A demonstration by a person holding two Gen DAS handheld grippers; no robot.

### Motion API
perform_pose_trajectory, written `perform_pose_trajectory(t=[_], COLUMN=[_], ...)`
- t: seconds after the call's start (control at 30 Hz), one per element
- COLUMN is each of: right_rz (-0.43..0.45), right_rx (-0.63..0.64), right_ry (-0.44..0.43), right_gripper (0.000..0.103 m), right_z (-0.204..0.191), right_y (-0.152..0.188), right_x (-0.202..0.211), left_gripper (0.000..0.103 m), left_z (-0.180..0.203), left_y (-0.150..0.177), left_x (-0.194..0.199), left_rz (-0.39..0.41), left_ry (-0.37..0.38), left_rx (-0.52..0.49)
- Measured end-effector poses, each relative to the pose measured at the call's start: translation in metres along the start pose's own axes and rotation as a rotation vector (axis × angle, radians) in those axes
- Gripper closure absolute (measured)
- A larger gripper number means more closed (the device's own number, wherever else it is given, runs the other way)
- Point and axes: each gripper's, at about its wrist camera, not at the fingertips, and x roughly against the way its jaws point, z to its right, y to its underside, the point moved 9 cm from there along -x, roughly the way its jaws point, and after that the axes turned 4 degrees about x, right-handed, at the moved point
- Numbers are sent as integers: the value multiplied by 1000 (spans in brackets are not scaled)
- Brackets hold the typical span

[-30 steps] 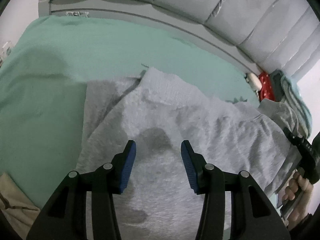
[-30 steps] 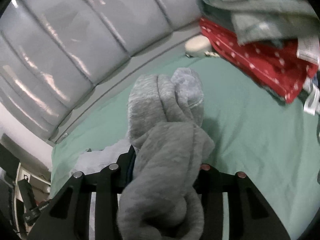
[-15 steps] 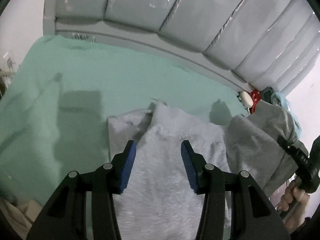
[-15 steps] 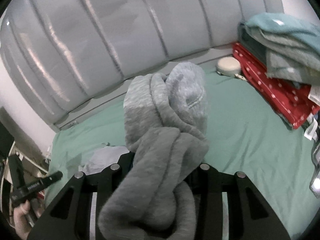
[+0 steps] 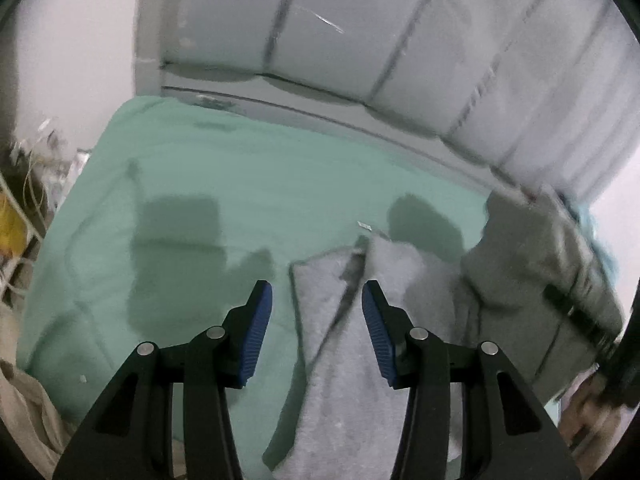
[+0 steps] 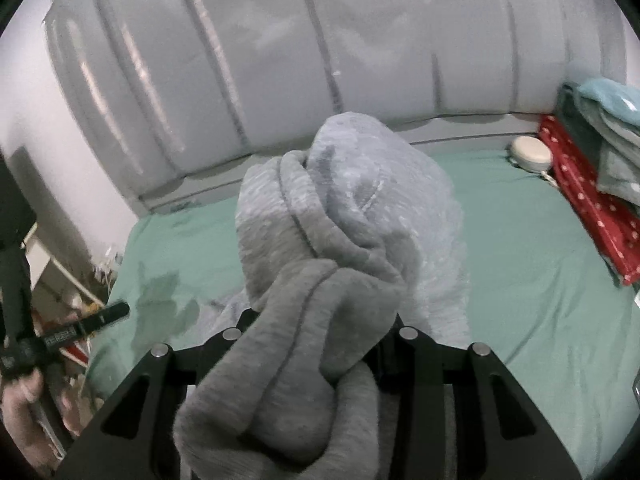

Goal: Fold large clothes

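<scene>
A large grey fleece garment lies on the green bed sheet, its inner fuzzy side up. My left gripper is open and empty, hovering above the garment's left edge. My right gripper is shut on a bunched part of the same grey garment and holds it lifted above the bed; its fingertips are hidden by the cloth. The lifted bunch also shows at the right in the left wrist view.
A padded grey headboard runs along the far side of the bed. A red dotted box with folded towels and a white round object sit at the bed's right. Clutter lies past the left edge.
My left gripper has risen and moved left, off the garment's middle to its left edge. My right gripper has lifted the bunched cloth higher and swung leftwards.
</scene>
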Motion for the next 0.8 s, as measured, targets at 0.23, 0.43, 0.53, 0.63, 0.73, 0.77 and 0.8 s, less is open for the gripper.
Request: perform_pose_trajectory(t=[0.23, 0.43, 0.53, 0.63, 0.73, 0.77, 0.8], right_rz=[-50, -101, -142, -173, -214, -230, -246], right_rx=[71, 147, 211, 261, 329, 351, 363], right_ry=[-7, -6, 14, 37, 64, 48, 22], right_gripper=[65, 65, 65, 63, 59, 57, 49], right_z=[-45, -86, -101, -111, -120, -126, -132], right_y=[15, 42, 59, 73, 82, 87, 91], right_x=[-25, -48, -59, -65, -70, -71, -72], left_gripper=[52, 52, 52, 52, 52, 52, 52], left_z=[-17, -23, -32, -36, -36, -36, -36], left_y=[-10, -17, -13, -13, -16, -17, -18], left_x=[11, 16, 5, 0, 5, 7, 10], left_rz=[37, 60, 25, 13, 34, 41, 48], left_ry=[-60, -22, -3, -2, -1, 4, 7], left_rx=[-7, 32, 87, 97, 101, 103, 106])
